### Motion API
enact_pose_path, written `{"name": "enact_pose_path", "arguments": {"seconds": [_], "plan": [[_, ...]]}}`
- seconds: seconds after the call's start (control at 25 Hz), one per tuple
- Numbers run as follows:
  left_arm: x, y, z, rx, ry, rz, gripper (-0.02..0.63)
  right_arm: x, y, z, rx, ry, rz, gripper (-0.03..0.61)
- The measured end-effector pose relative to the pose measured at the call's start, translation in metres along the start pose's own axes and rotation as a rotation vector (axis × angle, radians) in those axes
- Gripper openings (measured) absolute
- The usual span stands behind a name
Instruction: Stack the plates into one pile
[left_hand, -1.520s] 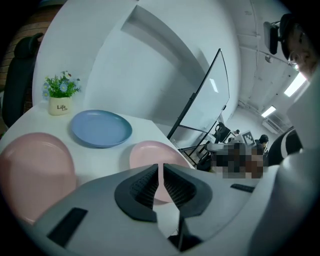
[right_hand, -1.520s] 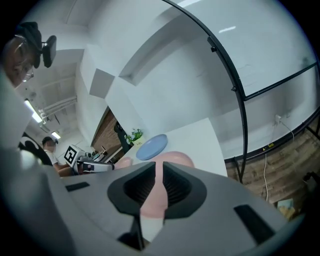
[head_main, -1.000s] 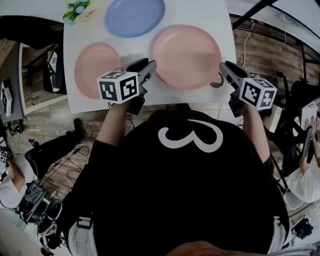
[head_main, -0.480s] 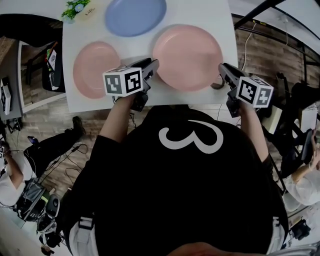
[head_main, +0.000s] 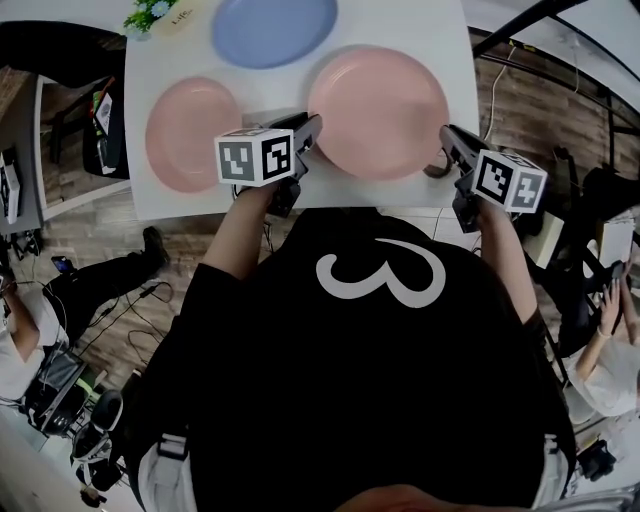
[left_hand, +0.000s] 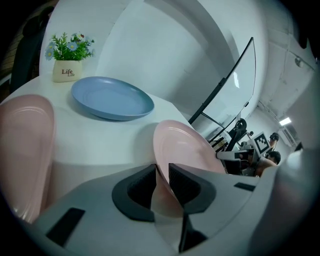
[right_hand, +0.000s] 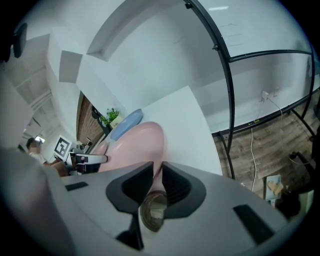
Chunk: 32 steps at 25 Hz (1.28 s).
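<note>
The large pink plate (head_main: 378, 110), round, shallow and smooth with a raised rim, lies at the front right of the white desk (head_main: 445, 40), close to its front and right edges. The left gripper (head_main: 308, 130) and right gripper (head_main: 447, 140) have just been closing their fingers, which now pinch opposite sides of its rim. A small pink plate (head_main: 185, 135) lies just beside it on the left and a blue plate (head_main: 272, 28) behind, with bare desk at the far right corner.

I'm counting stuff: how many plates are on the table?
3: small pink plate at the left, blue plate at the back, big pink plate at the right. None seems hidden.
</note>
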<state>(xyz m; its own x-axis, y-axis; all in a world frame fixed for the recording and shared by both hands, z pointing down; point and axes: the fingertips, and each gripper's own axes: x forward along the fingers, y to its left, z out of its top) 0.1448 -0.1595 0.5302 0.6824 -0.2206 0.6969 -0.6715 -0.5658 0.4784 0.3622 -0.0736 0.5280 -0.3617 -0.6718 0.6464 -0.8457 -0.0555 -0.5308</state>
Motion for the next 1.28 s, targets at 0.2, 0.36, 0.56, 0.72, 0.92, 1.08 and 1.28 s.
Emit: {"name": "enact_pose_path", "arguments": {"seconds": [0.2,0.36,0.56,0.72,0.92,1.08,1.28], "plan": [[0.0,0.001,0.0,-0.016,-0.006,0.0,0.087,0.0,-0.001,0.0,0.017,-0.015,0.004,0.066],[-0.001,0.001,-0.001,-0.029,0.0,0.003,0.084,-0.001,0.001,0.001,0.035,-0.019,0.005,0.063],[-0.001,0.001,0.0,-0.036,-0.007,0.005,0.081,-0.001,0.0,0.002,0.035,-0.034,-0.016,0.058],[0.0,0.001,0.001,-0.049,-0.01,0.018,0.077,-0.001,0.001,0.002,0.038,-0.028,-0.02,0.055],[-0.004,0.005,0.002,-0.062,-0.011,0.049,0.071,-0.001,0.007,0.003,0.031,-0.022,0.001,0.054],[-0.011,0.005,0.003,-0.057,-0.019,0.064,0.068,-0.004,0.011,0.004,0.022,-0.017,0.01,0.054],[-0.023,-0.001,0.007,-0.055,-0.051,0.078,0.067,-0.008,0.02,0.011,-0.003,-0.031,0.013,0.052]]}}
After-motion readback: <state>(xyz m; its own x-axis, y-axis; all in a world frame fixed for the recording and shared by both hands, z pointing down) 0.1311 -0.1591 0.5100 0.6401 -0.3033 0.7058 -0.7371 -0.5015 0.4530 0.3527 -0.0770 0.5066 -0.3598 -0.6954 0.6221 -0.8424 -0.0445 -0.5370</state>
